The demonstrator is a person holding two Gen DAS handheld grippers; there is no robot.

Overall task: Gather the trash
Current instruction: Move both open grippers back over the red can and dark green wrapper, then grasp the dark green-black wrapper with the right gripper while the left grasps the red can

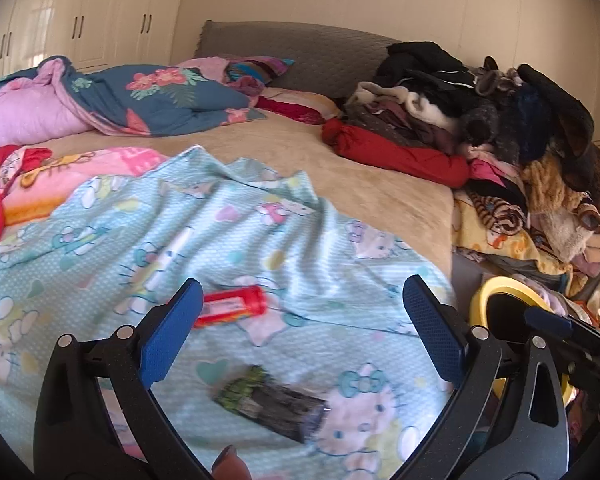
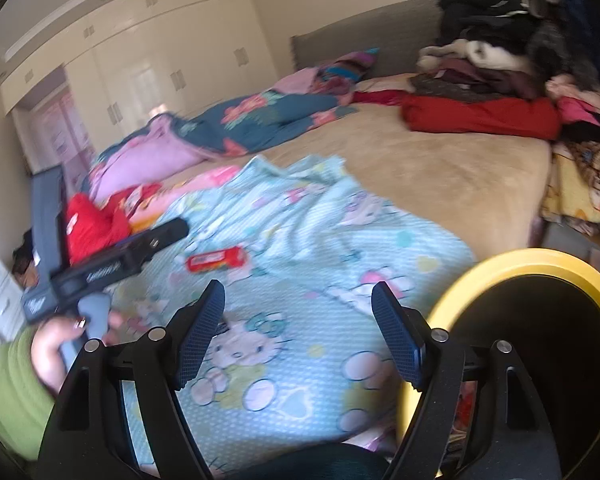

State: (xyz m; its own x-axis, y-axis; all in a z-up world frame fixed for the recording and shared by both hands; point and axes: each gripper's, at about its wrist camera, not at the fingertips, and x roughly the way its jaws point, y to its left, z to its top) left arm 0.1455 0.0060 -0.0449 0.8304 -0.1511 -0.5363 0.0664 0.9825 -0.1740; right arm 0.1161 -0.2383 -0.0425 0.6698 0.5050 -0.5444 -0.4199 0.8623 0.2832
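Note:
A red snack wrapper [image 1: 232,306] [image 2: 216,260] lies on the light blue cartoon blanket [image 1: 260,232] covering the bed. Nearer to me a dark green and black wrapper [image 1: 272,408] rests flat on the same blanket. My left gripper [image 1: 303,280] hovers open above that dark wrapper, its blue pads wide apart and touching nothing. My right gripper [image 2: 299,285] is also open over the blanket, with nothing between its pads and the red wrapper beyond its left finger. A yellow-rimmed black bin [image 2: 540,264] [image 1: 496,288] stands at the bed's right side.
A white pen-like stick [image 1: 168,256] lies on the blanket. Heaped clothes [image 1: 480,112] fill the bed's right side, and a floral quilt [image 1: 140,96] lies at the far left. A hand [image 2: 52,344] in a green sleeve holds the left tool. White wardrobes [image 2: 140,60] line the wall.

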